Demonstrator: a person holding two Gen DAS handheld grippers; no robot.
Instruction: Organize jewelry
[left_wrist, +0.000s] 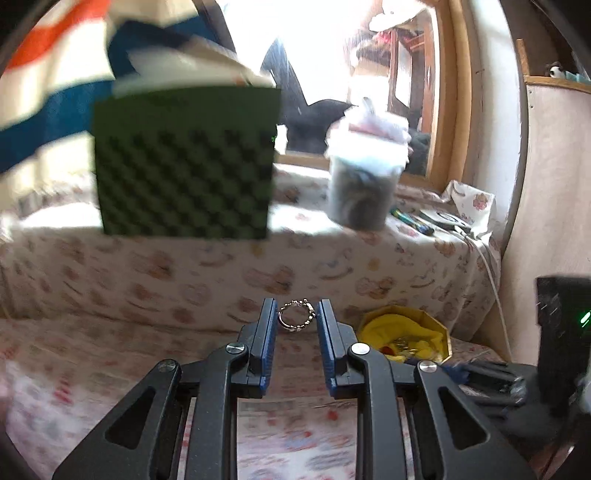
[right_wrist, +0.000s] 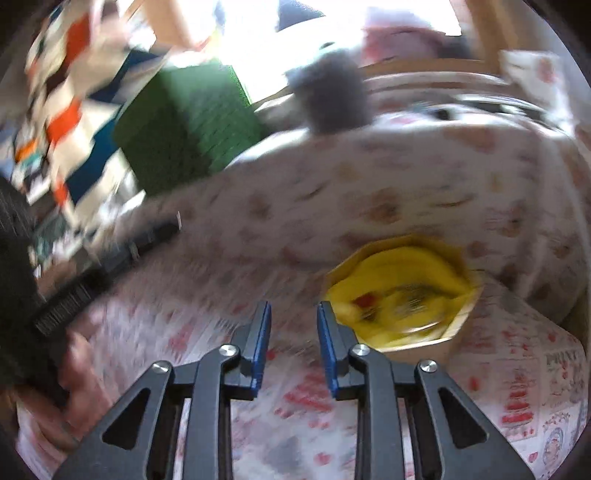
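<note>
Left gripper (left_wrist: 297, 318) clamped on ring (left_wrist: 296, 316), held crosswise at the pad tips; right gripper (right_wrist: 293, 320) jaws apart, empty; yellow box (right_wrist: 402, 291) just right of them.

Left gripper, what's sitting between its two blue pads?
A small silver ring sits between the left gripper pads, seen in the left wrist view.

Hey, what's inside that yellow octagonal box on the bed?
The yellow box is lined with crumpled yellow cloth. On it lie small glinting jewelry pieces and something red. Whatever sits under the cloth folds is hidden.
</note>
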